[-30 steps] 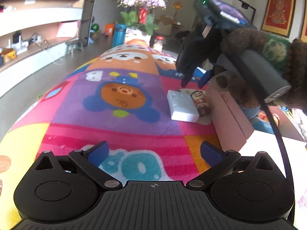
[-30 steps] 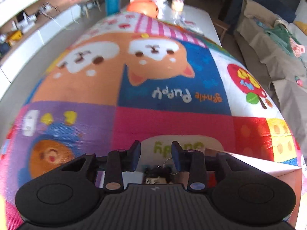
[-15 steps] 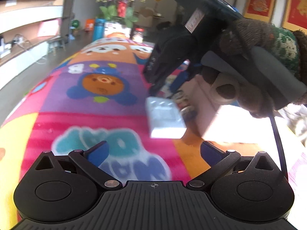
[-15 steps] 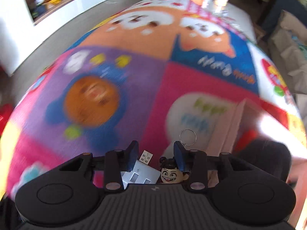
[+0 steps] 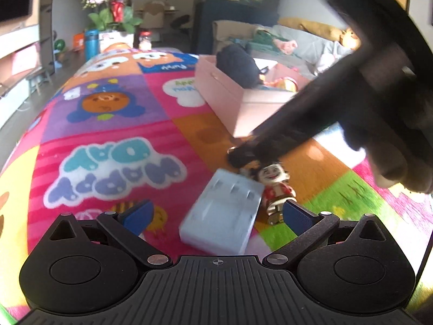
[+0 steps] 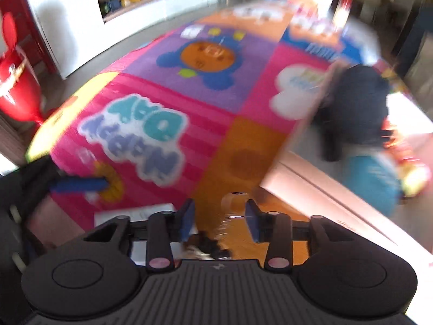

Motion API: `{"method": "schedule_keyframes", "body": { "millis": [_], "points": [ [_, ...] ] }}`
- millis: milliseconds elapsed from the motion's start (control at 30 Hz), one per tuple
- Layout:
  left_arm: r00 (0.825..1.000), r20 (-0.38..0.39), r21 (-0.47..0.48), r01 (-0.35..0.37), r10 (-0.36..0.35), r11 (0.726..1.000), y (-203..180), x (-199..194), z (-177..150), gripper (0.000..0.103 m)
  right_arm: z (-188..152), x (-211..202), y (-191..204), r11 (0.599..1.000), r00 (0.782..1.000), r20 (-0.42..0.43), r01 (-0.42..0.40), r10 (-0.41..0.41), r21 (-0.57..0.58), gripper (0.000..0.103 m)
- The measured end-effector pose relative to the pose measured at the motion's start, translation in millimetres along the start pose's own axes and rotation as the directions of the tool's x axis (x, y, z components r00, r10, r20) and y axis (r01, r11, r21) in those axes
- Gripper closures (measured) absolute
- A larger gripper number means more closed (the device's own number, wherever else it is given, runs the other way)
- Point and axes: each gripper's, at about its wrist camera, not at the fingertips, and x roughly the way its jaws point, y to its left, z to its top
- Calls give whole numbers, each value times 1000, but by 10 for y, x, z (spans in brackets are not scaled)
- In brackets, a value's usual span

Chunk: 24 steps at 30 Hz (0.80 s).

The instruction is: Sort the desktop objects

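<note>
Sorting looks partly done: the pink box (image 5: 243,100) already holds a dark bundle and toys, while the white adapter (image 5: 224,211) and figurine (image 5: 274,189) lie on the mat (image 5: 108,124) just beside it. Left gripper (image 5: 216,214) is spread wide, nothing gripped, adapter lying between its fingers with its long axis running away and slightly right. Right gripper (image 6: 219,218) is parted over the figurine, head end toward the box; whether it's gripped can't be told.

Left gripper (image 5: 216,215): black ribbed body, blue finger pads, silver pivot screws. Right gripper (image 6: 219,218): same build, crosshair mark.
</note>
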Motion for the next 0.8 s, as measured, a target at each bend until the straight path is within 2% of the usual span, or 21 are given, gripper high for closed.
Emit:
{"method": "schedule_keyframes", "body": {
  "millis": [33,133,200,233,267,333,400,433,500,567,633,700,733,800],
  "points": [
    [1000,-12,0,2,-2,1000,-12,6,-13,0,-105,-44,-37,1000,1000,21,22,-22,-3,46],
    [999,-39,18,-20,21,1000,-78,23,-45,0,-368,-165,-177,996,994,69,86,-88,31,46],
    [998,-48,41,-35,37,999,-133,13,-63,0,-544,-243,-245,982,974,124,182,-187,51,45],
    [998,-53,47,-38,40,998,-145,18,-62,0,-628,-292,-291,978,968,148,193,-202,72,41],
    [997,-57,54,-41,44,998,-156,20,-68,0,-697,-340,-350,981,970,164,163,-178,105,37],
    [996,-68,73,-53,58,996,-188,24,-71,0,-821,-437,-474,983,978,195,37,-73,179,34],
    [994,-78,92,-73,81,993,-207,23,-69,0,-928,-505,-507,979,974,228,-45,-2,198,33],
    [992,-81,101,-90,98,991,-213,21,-69,0,-960,-531,-508,979,969,246,-47,-3,196,33],
    [987,-84,109,-127,136,986,-209,22,-57,0,-975,-556,-535,975,955,290,1,-67,220,30],
    [985,-84,99,-143,152,985,-197,20,-37,0,-980,-577,-693,950,932,328,50,-156,308,18],
    [987,-85,92,-132,140,987,-200,11,-26,0,-985,-565,-885,904,903,334,116,-268,412,18],
    [989,-91,95,-104,113,990,-226,1,-36,0,-1018,-550,-1060,845,865,328,181,-380,503,17],
    [991,-96,97,-85,95,992,-239,1,-46,0,-1050,-546,-1158,825,857,333,169,-393,539,16],
    [993,-101,99,-57,67,993,-266,16,-66,0,-1099,-513,-1343,807,873,348,84,-342,584,16]
  ]
}}
